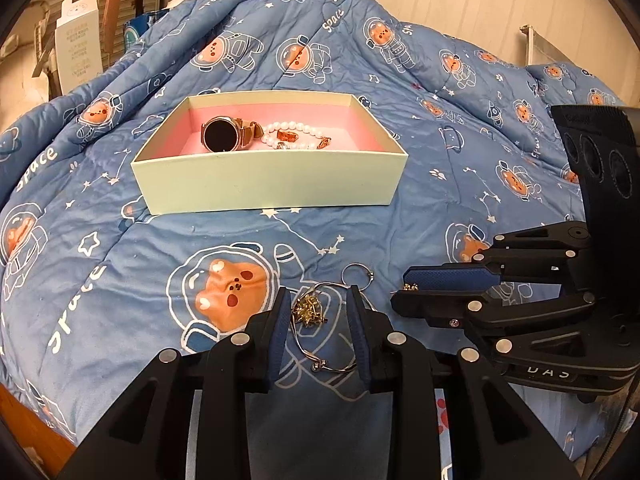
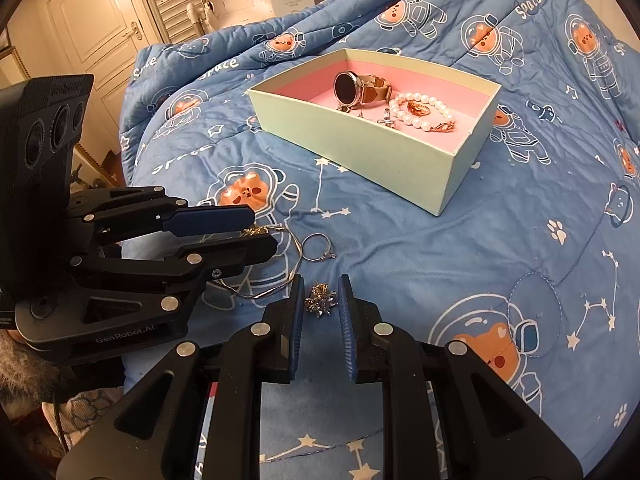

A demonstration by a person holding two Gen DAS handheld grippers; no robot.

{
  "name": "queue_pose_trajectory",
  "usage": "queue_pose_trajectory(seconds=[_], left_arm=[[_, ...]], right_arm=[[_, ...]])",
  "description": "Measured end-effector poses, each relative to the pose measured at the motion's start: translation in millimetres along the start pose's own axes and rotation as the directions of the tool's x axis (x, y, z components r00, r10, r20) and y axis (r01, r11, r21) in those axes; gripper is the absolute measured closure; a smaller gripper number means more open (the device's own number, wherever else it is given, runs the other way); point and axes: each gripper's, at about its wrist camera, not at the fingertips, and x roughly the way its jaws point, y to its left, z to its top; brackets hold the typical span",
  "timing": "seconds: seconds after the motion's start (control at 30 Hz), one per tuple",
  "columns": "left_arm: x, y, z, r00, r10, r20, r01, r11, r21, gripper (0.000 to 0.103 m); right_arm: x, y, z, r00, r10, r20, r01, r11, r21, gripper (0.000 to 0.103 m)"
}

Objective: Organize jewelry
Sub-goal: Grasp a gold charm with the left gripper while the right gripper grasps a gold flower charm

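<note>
Left hand-held gripper (image 1: 320, 312), in its own view, is standing with its jaws parted over the blue bed quilt (image 1: 120, 248), and the pads are not pressing on anything. Between them a small gold chain cluster (image 1: 309, 309) is lying on the quilt, together with a thin silver bangle (image 1: 316, 354) that is curving across the gap. Just beyond the fingertips a silver ring (image 1: 354, 275) is resting on the quilt. Farther off, a pale green box (image 1: 268, 184) with a pink lining is holding a watch (image 1: 224, 135), a pearl bracelet (image 1: 288, 128) and some smaller pieces. At the right, the right hand-held gripper (image 1: 408, 288) is reaching in, its fingertips sitting at a tiny sparkly piece.

Seen from the right wrist, the right hand-held gripper (image 2: 320, 304) is keeping its jaws narrow, with a small sparkly brooch-like piece (image 2: 320, 300) between the pads; whether they are actually squeezing it I cannot tell. The left hand-held gripper (image 2: 256, 232) is coming in from the left, beside the silver ring (image 2: 318, 247) and over the bangle (image 2: 264, 290). The box (image 2: 360, 148) is sitting farther away on the quilt (image 2: 440, 248), with the watch (image 2: 352, 86) and pearl bracelet (image 2: 420, 114) inside.
</note>
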Motion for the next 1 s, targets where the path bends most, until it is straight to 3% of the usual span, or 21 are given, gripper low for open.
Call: queue_pose_trajectory(seconds=[0.27, 0.8, 1.0], left_arm=[[-0.1, -3.0, 0.5, 1.0, 0.003, 0.0, -0.003, 1.0, 0.009, 0.09], [4.4, -9.0, -1.9, 1.0, 0.017, -0.018, -0.016, 0.999, 0.039, 0.09], [-0.1, -4.0, 0.8, 1.0, 0.002, -0.006, -0.002, 1.0, 0.004, 0.093]], right_arm=[[0.0, -0.7, -0.2, 1.0, -0.001, 0.0, 0.001, 1.0, 0.002, 0.085], [-0.2, -1.5, -2.4, 1.0, -0.005, 0.0, 0.005, 1.0, 0.007, 0.085], [-1.9, -2.0, -0.9, 1.0, -0.006, 0.004, 0.006, 1.0, 0.006, 0.085]])
